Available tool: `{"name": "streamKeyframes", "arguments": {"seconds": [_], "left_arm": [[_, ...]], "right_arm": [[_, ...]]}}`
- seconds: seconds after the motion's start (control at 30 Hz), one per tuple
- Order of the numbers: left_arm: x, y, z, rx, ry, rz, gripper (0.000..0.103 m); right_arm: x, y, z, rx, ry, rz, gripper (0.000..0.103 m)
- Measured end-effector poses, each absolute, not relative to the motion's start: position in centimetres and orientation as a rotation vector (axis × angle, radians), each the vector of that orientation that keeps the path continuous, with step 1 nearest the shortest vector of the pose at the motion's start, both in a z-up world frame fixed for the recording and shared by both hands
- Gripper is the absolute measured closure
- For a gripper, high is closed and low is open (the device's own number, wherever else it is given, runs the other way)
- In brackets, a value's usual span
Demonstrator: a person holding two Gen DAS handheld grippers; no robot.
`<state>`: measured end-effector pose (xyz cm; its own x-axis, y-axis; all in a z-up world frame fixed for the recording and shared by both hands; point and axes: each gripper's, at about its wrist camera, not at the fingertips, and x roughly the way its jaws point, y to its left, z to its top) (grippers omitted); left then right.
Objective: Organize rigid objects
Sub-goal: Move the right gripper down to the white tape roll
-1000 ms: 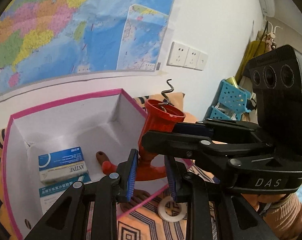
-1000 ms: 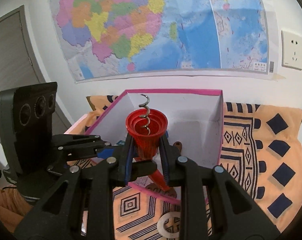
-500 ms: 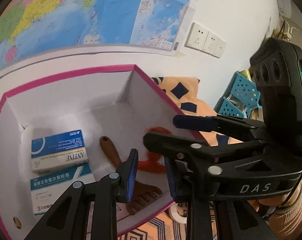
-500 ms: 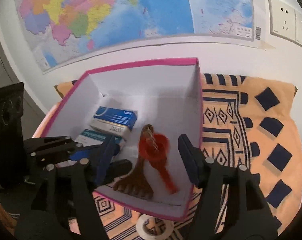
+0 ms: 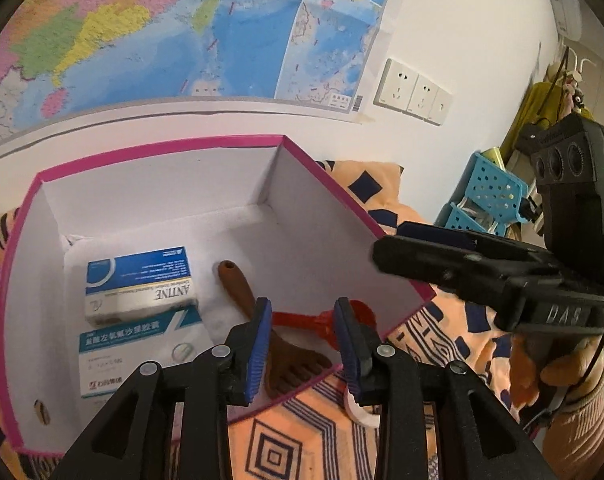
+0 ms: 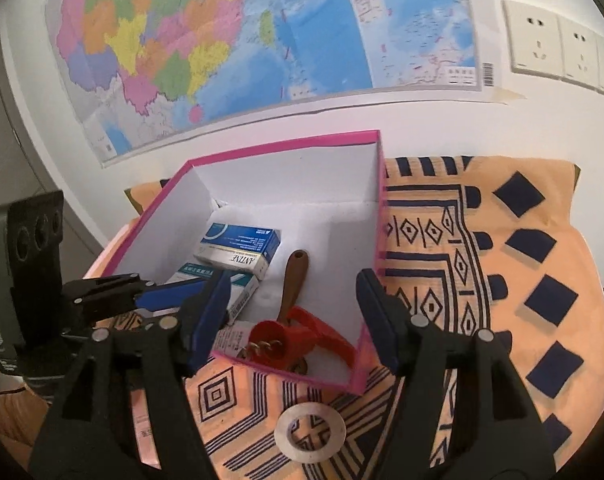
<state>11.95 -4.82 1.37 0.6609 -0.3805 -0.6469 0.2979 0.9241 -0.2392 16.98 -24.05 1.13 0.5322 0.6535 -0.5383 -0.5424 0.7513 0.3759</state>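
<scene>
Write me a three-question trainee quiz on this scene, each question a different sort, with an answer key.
1. True or false: the red corkscrew lies inside the pink-rimmed box.
2. Multiple choice: where is the white tape ring? A) in the box; B) on the patterned cloth in front of the box; C) held between gripper fingers.
3. Fill in the blank: the brown wooden comb lies to the ____ of the medicine boxes in the right wrist view.

Key
1. True; it rests near the front wall.
2. B.
3. Right.

The right gripper and the left gripper are both open, holding nothing.
</scene>
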Motion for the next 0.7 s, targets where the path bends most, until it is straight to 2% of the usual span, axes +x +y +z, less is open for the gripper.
{"name": "streamKeyframes", "arguments": {"seconds": [0.4, 0.7], "left_arm": [[8.0, -4.3, 2.4, -0.098, 0.679, -0.429, 0.068], [5.0, -4.5, 1.9, -0.078, 0.671, -0.432, 0.066]], "right_arm": [[12.8, -27.0, 0.3, 0.222, 0.676, 0.788, 0.036], [11.3, -28.0, -3.5, 0.255, 0.761, 0.772, 0.036]]}}
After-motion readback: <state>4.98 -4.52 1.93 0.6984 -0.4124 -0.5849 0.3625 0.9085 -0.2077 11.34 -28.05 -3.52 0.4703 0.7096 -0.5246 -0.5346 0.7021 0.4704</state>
